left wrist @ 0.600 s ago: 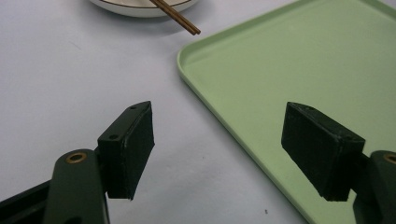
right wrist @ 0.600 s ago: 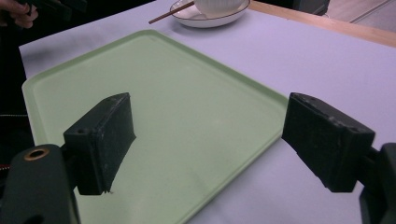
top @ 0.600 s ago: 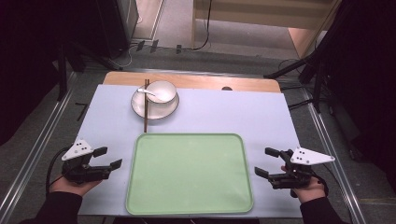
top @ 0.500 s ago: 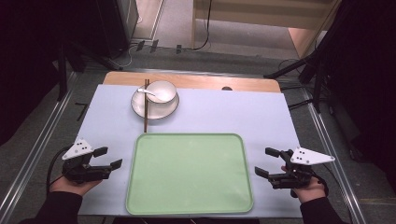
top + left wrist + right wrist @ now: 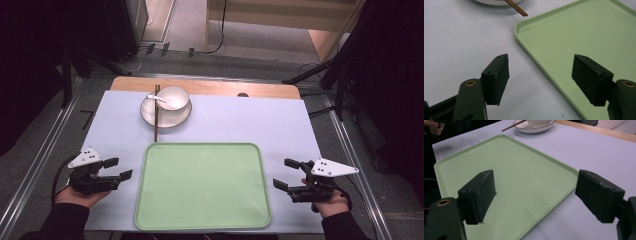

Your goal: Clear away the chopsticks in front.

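My left gripper (image 5: 116, 169) hangs with its jaws spread wide and nothing between them; my right gripper (image 5: 287, 174) is just as wide and just as empty. Between the two lies the tray (image 5: 202, 220), a pale green rectangle with rounded corners and a low raised rim, flat on the lilac mat (image 5: 260, 120). Its near edge runs just ahead of each gripper's jaws. Beyond the left gripper, the chopsticks (image 5: 517, 7) end near the tray's corner.

A white bowl (image 5: 173, 98) with a spoon (image 5: 155, 98) sits on a plate (image 5: 150, 114) at eleven o'clock on the pale surface (image 5: 260, 125); chopsticks (image 5: 156, 117) lie across the plate.
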{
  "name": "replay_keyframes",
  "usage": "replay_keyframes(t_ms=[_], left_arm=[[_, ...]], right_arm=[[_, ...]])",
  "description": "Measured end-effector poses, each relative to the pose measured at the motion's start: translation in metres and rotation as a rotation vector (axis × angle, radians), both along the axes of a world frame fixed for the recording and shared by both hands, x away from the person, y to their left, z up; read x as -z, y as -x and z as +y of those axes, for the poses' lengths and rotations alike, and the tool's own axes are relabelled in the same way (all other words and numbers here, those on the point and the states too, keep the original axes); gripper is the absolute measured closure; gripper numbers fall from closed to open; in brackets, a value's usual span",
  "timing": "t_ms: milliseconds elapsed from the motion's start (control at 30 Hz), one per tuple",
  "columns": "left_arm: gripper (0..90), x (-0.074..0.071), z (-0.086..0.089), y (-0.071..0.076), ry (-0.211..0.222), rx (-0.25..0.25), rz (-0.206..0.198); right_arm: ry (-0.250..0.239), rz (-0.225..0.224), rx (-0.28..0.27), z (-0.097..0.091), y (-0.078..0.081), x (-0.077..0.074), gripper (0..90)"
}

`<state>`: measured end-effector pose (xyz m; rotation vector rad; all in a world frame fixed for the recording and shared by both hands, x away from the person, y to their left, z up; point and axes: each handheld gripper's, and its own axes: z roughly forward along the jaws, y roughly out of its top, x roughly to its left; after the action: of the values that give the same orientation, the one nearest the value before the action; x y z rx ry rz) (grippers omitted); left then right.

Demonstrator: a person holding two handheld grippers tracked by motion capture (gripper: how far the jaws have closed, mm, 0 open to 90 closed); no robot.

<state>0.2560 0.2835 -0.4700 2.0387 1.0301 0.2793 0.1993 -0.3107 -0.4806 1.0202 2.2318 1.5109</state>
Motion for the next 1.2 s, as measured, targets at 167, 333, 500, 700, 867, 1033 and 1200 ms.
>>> replay_keyframes(t_ms=[167,333,500,700,867,1033,1200], left_arm=[[35.5,-0.0011,0.0013,0.0008,0.026,0.002,-0.003],[31.7,0.0016,0.0025,-0.0019,0.022,-0.003,0.009],[32.0,0.0007,0.0063,-0.0041,0.056,-0.032,0.030],[36.4,-0.0036,0.0072,-0.0024,0.067,-0.029,0.012],[33.9,-0.0053,0.0042,-0.0022,0.059,-0.024,0.018],[33.1,-0.0063,0.0033,-0.0022,0.054,-0.029,0.024],[33.1,-0.0069,0.0024,-0.0019,0.056,-0.022,0.018]], right_arm=[[-0.001,0.001,0.000,0.0001,0.0002,-0.0001,16.8],[0.002,0.001,0.003,-0.0004,0.0002,0.0001,16.8],[0.000,0.000,0.000,-0.0005,0.0003,0.0001,16.7],[-0.001,-0.001,-0.003,-0.0006,0.0004,0.0001,16.8],[0.002,0.000,-0.006,-0.0001,0.0005,0.0000,16.8],[0.001,0.002,-0.007,0.0000,0.0006,0.0000,16.8],[-0.001,0.000,-0.008,0.0003,0.0003,0.0001,16.8]])
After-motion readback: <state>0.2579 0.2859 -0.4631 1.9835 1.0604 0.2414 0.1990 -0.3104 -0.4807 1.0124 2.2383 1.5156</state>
